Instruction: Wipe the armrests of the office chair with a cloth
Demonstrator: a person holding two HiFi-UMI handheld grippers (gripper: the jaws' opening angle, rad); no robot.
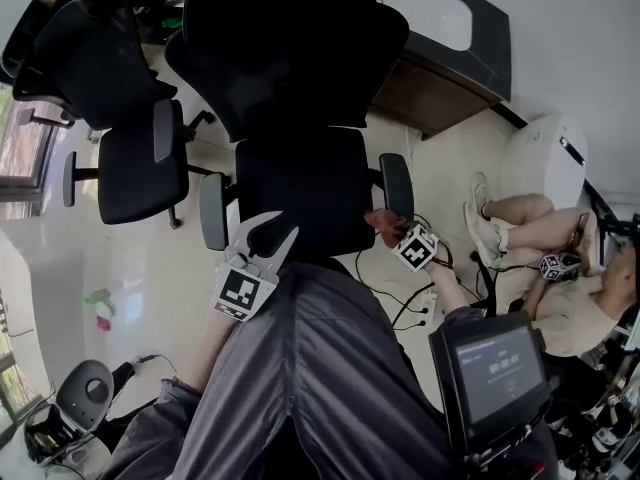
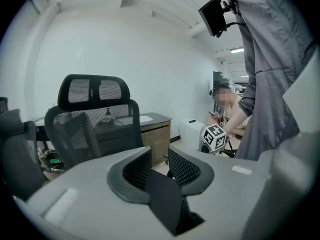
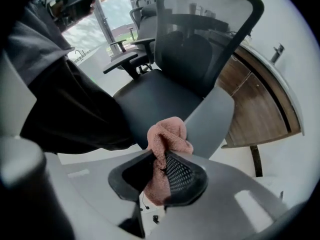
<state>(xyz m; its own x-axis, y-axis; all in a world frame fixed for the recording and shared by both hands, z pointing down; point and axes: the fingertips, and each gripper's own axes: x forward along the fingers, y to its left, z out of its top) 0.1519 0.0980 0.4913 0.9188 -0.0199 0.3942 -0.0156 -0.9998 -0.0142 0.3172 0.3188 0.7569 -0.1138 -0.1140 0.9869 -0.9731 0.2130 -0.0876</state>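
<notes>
Between the right gripper jaws, the cloth sits clamped, apparently touching the right armrest just beyond. Left gripper: jaws apart, empty. Step: wiping this armrest. Next: stroke along its length, keeping downward pressure.

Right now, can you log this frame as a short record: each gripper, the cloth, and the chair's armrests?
right gripper: points down, jaws shut on the pink cloth
pink cloth: bunched, sticking out past the jaws against the grey armrest on the head view's right
left gripper: jaws apart, nothing between them, over the seat edge beside the other armrest
office chair: black, mesh back, grey armrest pads
wiping: cloth is at one armrest, and the other has no cloth on it
</notes>
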